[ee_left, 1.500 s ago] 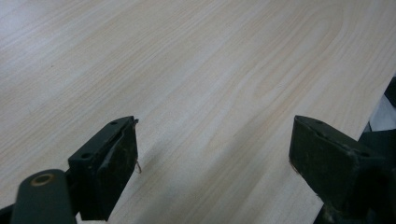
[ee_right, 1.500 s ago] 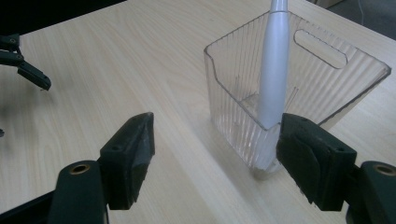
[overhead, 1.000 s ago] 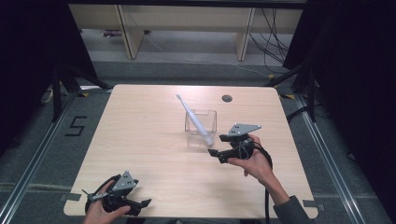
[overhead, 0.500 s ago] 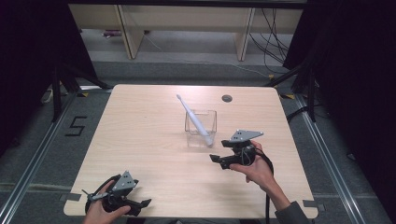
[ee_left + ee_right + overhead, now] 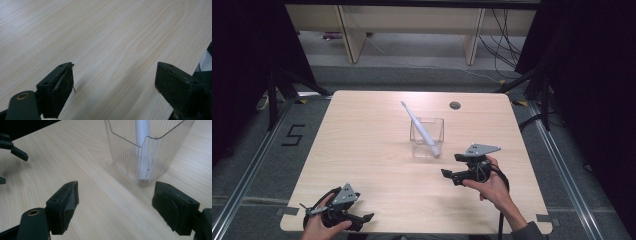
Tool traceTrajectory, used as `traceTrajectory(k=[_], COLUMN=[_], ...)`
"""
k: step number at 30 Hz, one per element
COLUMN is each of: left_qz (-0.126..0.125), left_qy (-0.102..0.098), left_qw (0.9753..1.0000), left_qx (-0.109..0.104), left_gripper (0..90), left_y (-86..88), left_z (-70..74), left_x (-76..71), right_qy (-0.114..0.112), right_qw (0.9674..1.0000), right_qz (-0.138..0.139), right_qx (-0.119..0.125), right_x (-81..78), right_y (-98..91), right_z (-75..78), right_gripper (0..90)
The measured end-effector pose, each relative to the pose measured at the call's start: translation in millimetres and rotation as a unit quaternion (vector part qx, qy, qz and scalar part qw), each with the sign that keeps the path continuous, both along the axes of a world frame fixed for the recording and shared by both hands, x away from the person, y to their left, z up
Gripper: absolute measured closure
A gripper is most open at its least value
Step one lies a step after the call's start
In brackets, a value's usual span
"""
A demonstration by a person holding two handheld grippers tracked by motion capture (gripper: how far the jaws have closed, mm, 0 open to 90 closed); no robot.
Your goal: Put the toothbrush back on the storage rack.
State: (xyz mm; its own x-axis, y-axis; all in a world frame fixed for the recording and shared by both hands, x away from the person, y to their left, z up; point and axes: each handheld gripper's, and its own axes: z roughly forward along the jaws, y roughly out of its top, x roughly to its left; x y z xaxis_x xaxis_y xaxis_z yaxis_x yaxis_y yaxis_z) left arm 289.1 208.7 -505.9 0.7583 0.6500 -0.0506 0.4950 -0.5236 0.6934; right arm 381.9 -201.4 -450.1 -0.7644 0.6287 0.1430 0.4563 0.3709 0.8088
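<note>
While toothbrush (image 5: 421, 128) leans in clear cup (image 5: 427, 137), right gripper (image 5: 451, 166) near, empty

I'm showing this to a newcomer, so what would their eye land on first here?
Probably the white toothbrush leaning out of the clear ribbed cup mid-table. Next, the right claw, open, just near-right of the cup, and the left claw, open, at the table's near-left corner.

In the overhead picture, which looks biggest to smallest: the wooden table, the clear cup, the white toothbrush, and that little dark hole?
1. Table.
2. Toothbrush and clear cup: too alike to rank; the brush is longer, the cup wider.
3. Dark hole.
</note>
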Motion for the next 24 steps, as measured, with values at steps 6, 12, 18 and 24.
traceTrajectory(k=[6,12,18,24], left_qz=[-0.001,0.0,-0.002,0.002], left_qy=[-0.001,-0.001,-0.001,-0.002], left_qw=[1.0,1.0,1.0,1.0], left_qx=[0.002,0.001,0.001,0.003], left_gripper=[15.1,15.1,15.1,15.1], left_y=[0.7,0.1,1.7,1.4], left_z=[0.6,0.2,1.3,1.4], left_x=[-0.1,0.0,0.1,-0.5], right_qy=[-0.003,0.013,0.006,0.013], right_qw=[1.0,0.9999,0.9999,0.9997], right_qz=[-0.002,-0.006,-0.012,-0.014], right_qx=[0.006,0.007,-0.001,-0.012], right_x=[-7.8,-14.3,-18.3,-26.7], right_y=[-6.8,-14.0,-20.2,-26.0], right_z=[-3.5,-9.8,-15.6,-20.4], right_gripper=[19.3,19.3,19.4,19.3])
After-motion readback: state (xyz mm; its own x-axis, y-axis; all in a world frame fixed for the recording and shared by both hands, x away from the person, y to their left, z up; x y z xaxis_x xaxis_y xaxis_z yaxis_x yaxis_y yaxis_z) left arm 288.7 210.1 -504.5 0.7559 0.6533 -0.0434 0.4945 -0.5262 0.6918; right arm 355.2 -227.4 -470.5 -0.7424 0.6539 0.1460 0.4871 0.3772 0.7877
